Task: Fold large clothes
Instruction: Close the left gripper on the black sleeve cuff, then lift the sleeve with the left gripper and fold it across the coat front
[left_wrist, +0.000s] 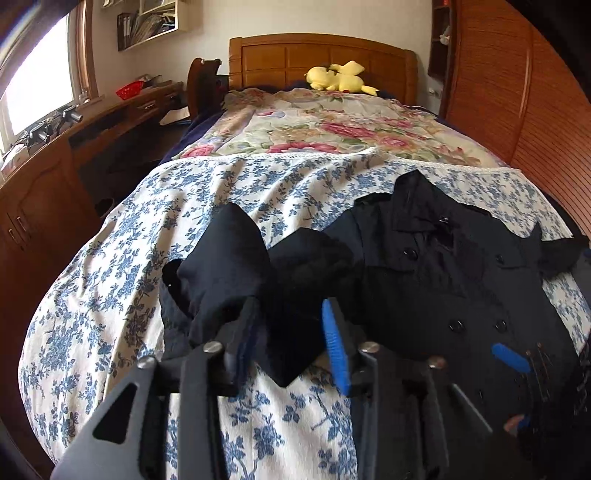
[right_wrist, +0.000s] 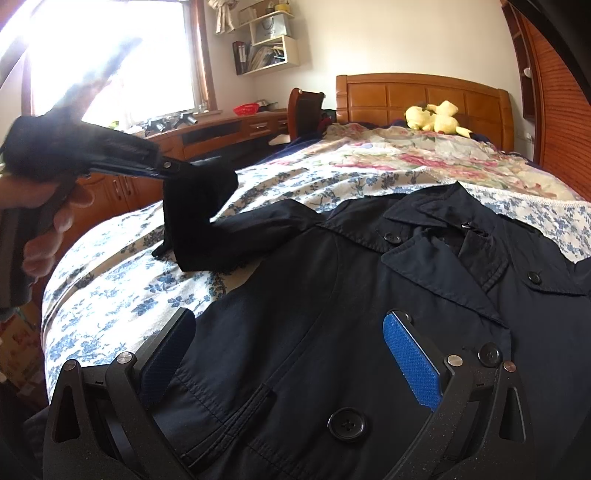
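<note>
Smooth navy buttoned coat (right_wrist: 332, 280) (perhaps cotton)

A coat (right_wrist: 332, 295) is spread on the near end of a bed (left_wrist: 92, 258), its collar toward the headboard (left_wrist: 321, 59). One sleeve (right_wrist: 207, 221) is stretched out to the left of the coat, its end raised off the cover at the left tool (left_wrist: 291, 332). The right tool (right_wrist: 291, 354) is set over the coat's front. A soft toy (left_wrist: 340, 77) lies at the far end, before the headboard. A worktop (left_wrist: 122, 107) is placed along the bed's left side, beneath a window (right_wrist: 110, 55). A wardrobe (left_wrist: 517, 92) stands on the right.
</note>
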